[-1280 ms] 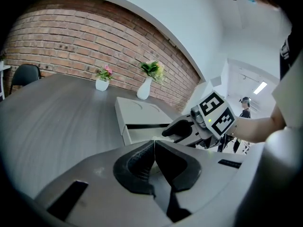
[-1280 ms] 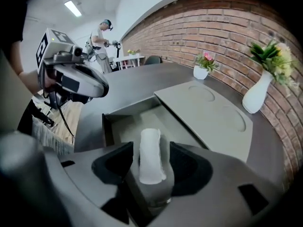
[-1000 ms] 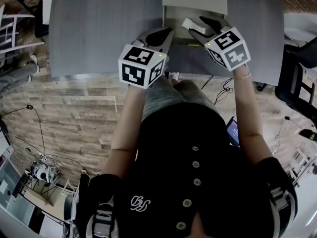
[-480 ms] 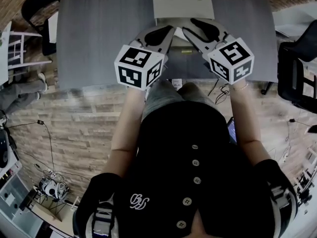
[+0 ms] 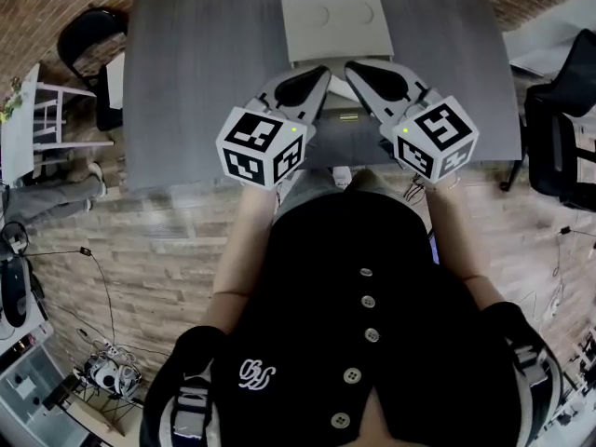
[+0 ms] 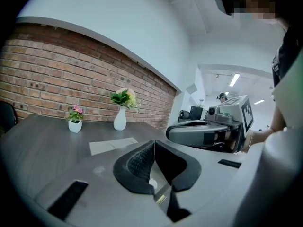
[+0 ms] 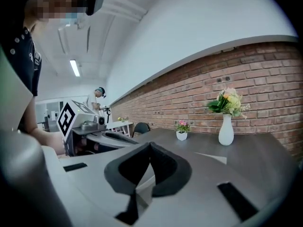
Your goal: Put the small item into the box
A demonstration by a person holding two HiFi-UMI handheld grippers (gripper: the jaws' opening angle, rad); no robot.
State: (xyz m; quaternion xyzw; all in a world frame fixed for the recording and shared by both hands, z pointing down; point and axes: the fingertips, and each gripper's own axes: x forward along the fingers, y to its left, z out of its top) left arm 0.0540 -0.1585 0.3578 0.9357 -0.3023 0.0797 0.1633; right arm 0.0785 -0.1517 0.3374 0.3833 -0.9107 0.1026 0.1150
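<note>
An open white box sits at the table's middle, its flat lid (image 5: 335, 26) laid back toward the far side. Both grippers hover over the box body (image 5: 339, 89) and hide most of it. My left gripper (image 5: 317, 71) is shut with nothing between its jaws. My right gripper (image 5: 356, 67) is also shut and empty, its tip close beside the left one. The small item shows in no view. In the left gripper view a pale speck (image 6: 150, 184) shows below my left gripper (image 6: 154, 144); I cannot tell what it is.
The grey table (image 5: 205, 73) runs up to a brick wall. A white vase with flowers (image 6: 120, 117) and a small flower pot (image 6: 75, 125) stand at its far edge. Black chairs (image 5: 559, 147) stand at both sides. Cables lie on the floor.
A second ago my right gripper held a white item over the box; that item no longer shows and the jaws are shut on nothing. Both grippers have drawn closer together.
</note>
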